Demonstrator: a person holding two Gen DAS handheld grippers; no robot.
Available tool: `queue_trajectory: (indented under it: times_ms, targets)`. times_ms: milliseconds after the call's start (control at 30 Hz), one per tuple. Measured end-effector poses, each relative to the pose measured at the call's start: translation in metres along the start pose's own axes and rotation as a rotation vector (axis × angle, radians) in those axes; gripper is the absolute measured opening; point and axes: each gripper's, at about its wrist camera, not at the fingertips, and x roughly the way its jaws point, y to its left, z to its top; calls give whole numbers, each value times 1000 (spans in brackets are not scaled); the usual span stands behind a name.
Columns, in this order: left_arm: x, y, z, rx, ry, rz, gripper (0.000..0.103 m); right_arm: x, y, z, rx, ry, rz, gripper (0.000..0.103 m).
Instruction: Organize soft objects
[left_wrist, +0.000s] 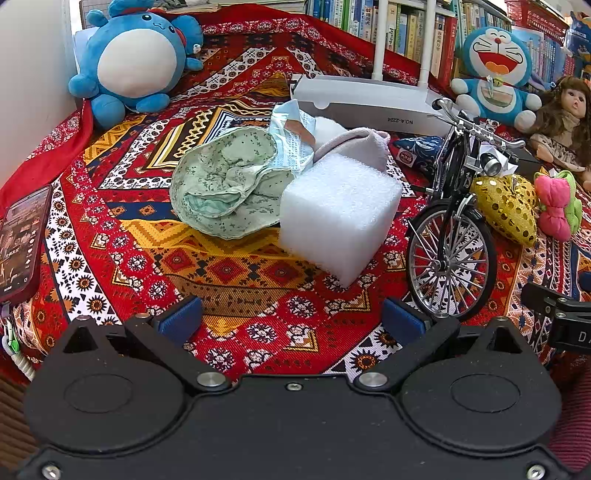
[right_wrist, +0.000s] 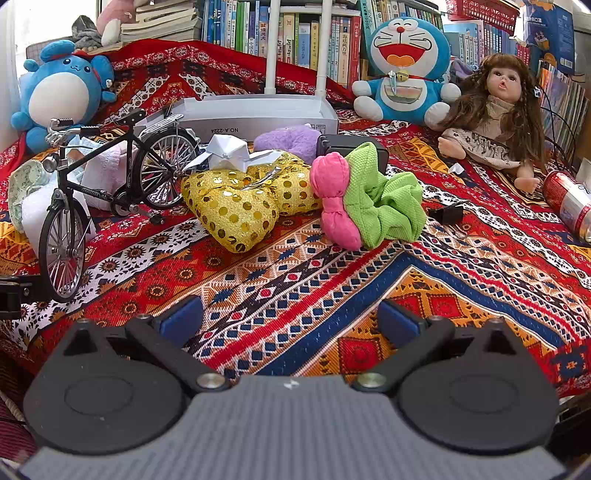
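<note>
A white foam block (left_wrist: 341, 214) lies ahead of my left gripper (left_wrist: 291, 319), which is open and holds nothing. Left of the block sits a crumpled green floral cloth (left_wrist: 225, 184), with a light blue mask (left_wrist: 295, 140) and a pale pink cloth (left_wrist: 362, 144) behind it. In the right wrist view my right gripper (right_wrist: 290, 317) stands open over bare patterned cloth. Beyond it lie a gold sequin bow (right_wrist: 240, 203) and a pink and green scrunchie (right_wrist: 365, 199). A purple plush (right_wrist: 288, 138) rests further back.
A metal model bicycle (left_wrist: 452, 236) (right_wrist: 103, 184) stands between the two groups. A phone (left_wrist: 20, 243) lies at the left edge. A blue round plush (left_wrist: 136, 59), a blue cat plush (right_wrist: 402, 70), a doll (right_wrist: 495, 114), a white box (right_wrist: 258, 114) and a red can (right_wrist: 570, 201) line the back and right.
</note>
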Motion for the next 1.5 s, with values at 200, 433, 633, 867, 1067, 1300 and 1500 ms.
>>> queue_trajectory:
  times_ms: [200,433,633,867,1067,1300,1500]
  targets:
    - [0,0,0,0,0,0,103,0,0,0,0,0,0,103]
    - [0,0,0,0,-1,0,103,0,0,0,0,1,0,103]
    - [0,0,0,0,-1,0,103,0,0,0,0,1,0,103]
    - [0,0,0,0,-1,1,103,0,0,0,0,1,0,103]
    - [0,0,0,1,0,1,103,-1,0,0,0,1,0,103]
    - [2,14,2,41,2,-19,103,-2,-1,-4,-2,-35,10,103]
    - [2,18,2,57,4,-36,103,-4,-3,-10,-10,-56,21,103]
